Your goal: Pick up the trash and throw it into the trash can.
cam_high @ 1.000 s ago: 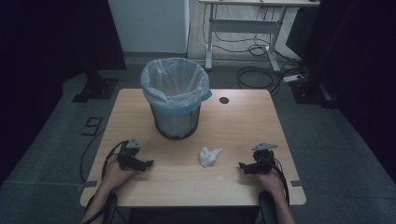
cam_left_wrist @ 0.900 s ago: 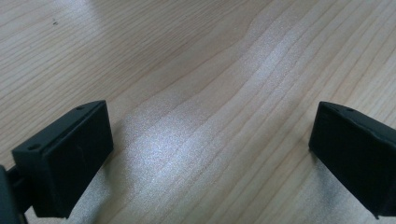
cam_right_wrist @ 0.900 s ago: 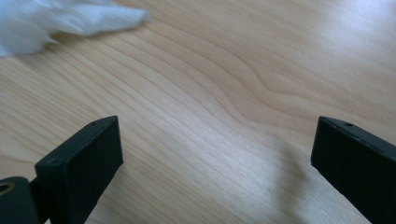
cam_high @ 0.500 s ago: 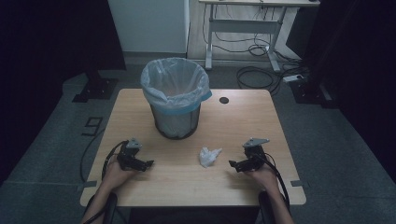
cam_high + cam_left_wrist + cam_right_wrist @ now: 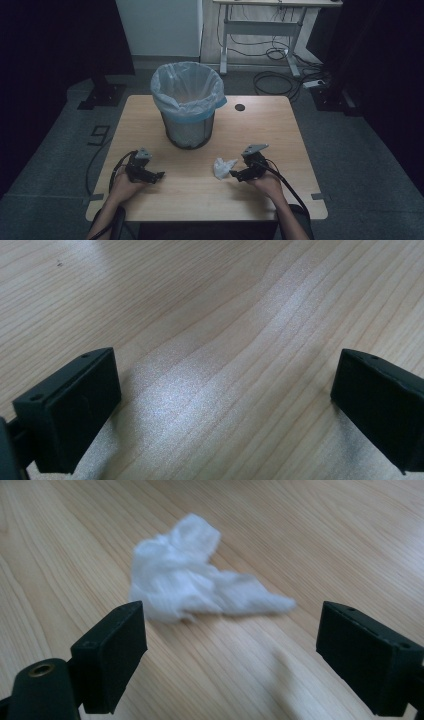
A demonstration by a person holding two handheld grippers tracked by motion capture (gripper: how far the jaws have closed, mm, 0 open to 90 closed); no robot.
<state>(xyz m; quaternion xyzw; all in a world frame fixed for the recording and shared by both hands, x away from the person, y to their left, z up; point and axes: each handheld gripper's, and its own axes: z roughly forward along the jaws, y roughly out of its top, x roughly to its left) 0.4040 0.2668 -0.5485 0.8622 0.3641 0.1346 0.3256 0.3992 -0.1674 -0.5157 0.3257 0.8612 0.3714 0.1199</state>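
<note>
A crumpled white tissue [image 5: 223, 167] lies on the wooden table [image 5: 280, 130], in front of a mesh bin [image 5: 188, 105] lined with a pale blue bag. My right gripper [image 5: 233, 174] is just right of the tissue, pointing left at it. In the right gripper view the tissue [image 5: 195, 582] lies a little ahead of the jaws, which stand apart and have just been closing slightly with nothing between them. My left gripper [image 5: 159, 175] rests at the front left, pointing right. Its jaws are wide apart over bare wood [image 5: 220, 365].
A small black disc [image 5: 240, 107] lies on the table behind and right of the bin. Cables trail from both grippers off the front edge. Dark floor surrounds the table, with a desk frame [image 5: 260, 30] and cables behind.
My right gripper has moved left across the table toward the tissue, ending close beside it. The left gripper has stayed put.
</note>
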